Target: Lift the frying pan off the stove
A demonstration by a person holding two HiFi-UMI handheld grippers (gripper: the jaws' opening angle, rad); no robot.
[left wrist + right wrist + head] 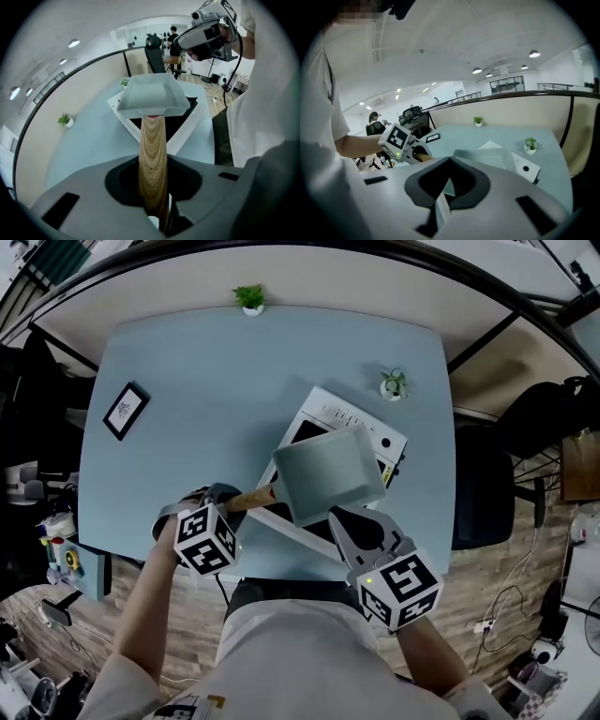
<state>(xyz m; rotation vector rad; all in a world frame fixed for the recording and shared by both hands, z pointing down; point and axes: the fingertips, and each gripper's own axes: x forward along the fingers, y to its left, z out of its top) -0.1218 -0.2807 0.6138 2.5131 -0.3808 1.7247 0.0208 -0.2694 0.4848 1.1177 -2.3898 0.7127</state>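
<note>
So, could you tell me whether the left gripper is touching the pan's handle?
Touching. The left gripper view shows the left gripper with its jaws closed on the wooden handle, which runs between them to the pan.

My left gripper (157, 213) has its jaws clamped on the light wooden handle (152, 154) of the pale grey square frying pan (152, 96), at twelve o'clock over the white stove with black top (190, 117). A small potted green plant (65, 120) stands at nine o'clock.
</note>
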